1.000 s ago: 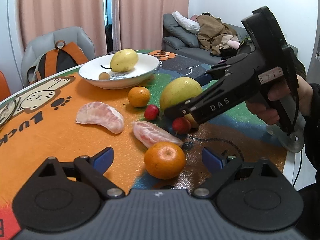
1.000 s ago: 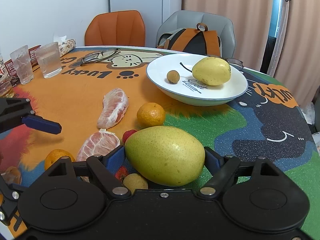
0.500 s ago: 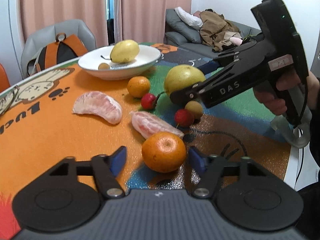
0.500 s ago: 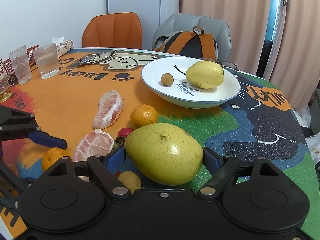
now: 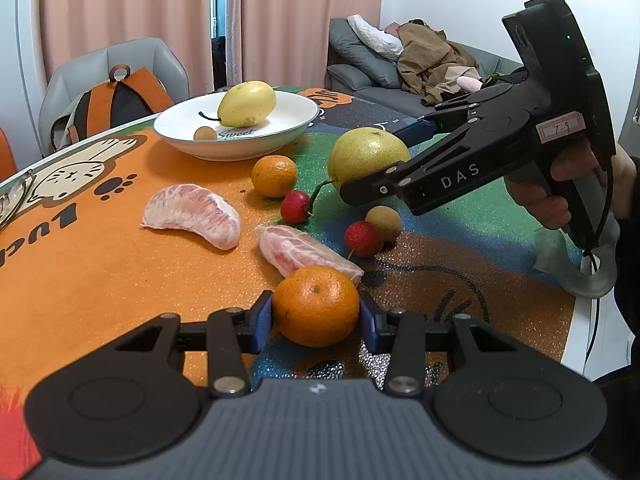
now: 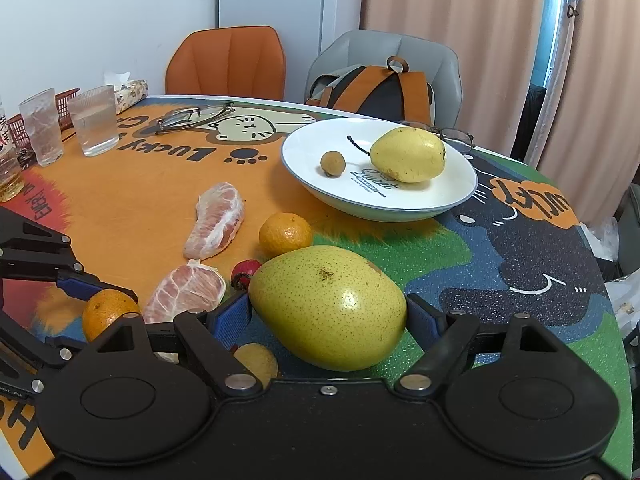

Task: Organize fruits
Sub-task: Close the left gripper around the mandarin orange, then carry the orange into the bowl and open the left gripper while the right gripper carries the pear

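My left hand-held gripper (image 5: 316, 316) is closing on the near tangerine (image 5: 316, 306) on the worktop (image 5: 100, 264); squeeze too hard and it squirts out. The right hand-held gripper (image 6: 328, 320) clamps the big pear (image 6: 328, 308), whose rounded skin could slip.

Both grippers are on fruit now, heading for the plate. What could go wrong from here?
1. The left gripper is closing on the round tangerine; it may squirt out into the pomelo segment touching it.
2. The right gripper spans the big pear; lifting could knock the longan or cherry.
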`<state>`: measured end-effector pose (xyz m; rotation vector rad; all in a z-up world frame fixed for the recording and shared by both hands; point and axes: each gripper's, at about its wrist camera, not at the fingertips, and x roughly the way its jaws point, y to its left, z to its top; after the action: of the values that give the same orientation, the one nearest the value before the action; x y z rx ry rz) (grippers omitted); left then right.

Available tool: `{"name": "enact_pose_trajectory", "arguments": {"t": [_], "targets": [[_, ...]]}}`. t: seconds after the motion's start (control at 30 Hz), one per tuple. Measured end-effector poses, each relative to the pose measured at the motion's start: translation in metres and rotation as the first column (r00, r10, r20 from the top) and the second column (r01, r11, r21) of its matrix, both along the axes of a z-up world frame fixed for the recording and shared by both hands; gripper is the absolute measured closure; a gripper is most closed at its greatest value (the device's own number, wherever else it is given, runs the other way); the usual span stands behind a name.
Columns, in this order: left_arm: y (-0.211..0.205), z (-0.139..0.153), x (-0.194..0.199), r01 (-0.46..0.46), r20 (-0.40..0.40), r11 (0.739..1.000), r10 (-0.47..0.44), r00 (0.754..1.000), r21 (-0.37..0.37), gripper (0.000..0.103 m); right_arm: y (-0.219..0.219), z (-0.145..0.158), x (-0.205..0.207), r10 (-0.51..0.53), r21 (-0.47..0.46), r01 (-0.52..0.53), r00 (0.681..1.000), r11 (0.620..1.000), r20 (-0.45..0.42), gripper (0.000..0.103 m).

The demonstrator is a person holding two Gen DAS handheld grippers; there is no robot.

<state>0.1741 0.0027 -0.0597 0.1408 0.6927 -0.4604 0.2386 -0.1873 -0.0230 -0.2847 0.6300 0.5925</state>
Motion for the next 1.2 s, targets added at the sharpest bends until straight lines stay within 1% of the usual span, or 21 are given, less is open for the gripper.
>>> {"name": "enact_pose_trajectory", "arguments": {"t": [0.27, 0.5, 0.87, 1.0, 1.2], "targets": [[0.000, 0.010, 0.001, -0.015, 0.018, 1.000, 0.014, 1.000, 0.007, 0.060, -0.003, 0.008, 0.002, -0.001, 0.003, 0.001, 1.000, 1.000, 0.007, 0.024], [0.004, 0.017, 0.014, -0.040, 0.033, 0.999, 0.040, 0.999, 0.005, 0.060, -0.010, 0.017, 0.005, -0.017, 0.002, 0.017, 0.999, 1.000, 0.032, 0.024], [0.013, 0.032, 0.043, -0.105, 0.064, 0.994, 0.107, 0.992, -0.025, 0.060, -0.015, 0.025, 0.016, -0.022, 0.001, 0.022, 0.998, 1.000, 0.055, 0.024], [0.015, 0.038, 0.057, -0.126, 0.076, 0.991, 0.128, 0.989, -0.038, 0.060, -0.016, 0.028, 0.025, -0.020, 0.022, 0.019, 0.999, 1.000, 0.042, 0.024], [0.015, 0.045, 0.079, -0.143, 0.087, 0.988, 0.148, 0.985, -0.051, 0.060, -0.016, 0.029, 0.040, -0.034, 0.026, 0.033, 0.998, 0.999, 0.043, 0.024]]}}
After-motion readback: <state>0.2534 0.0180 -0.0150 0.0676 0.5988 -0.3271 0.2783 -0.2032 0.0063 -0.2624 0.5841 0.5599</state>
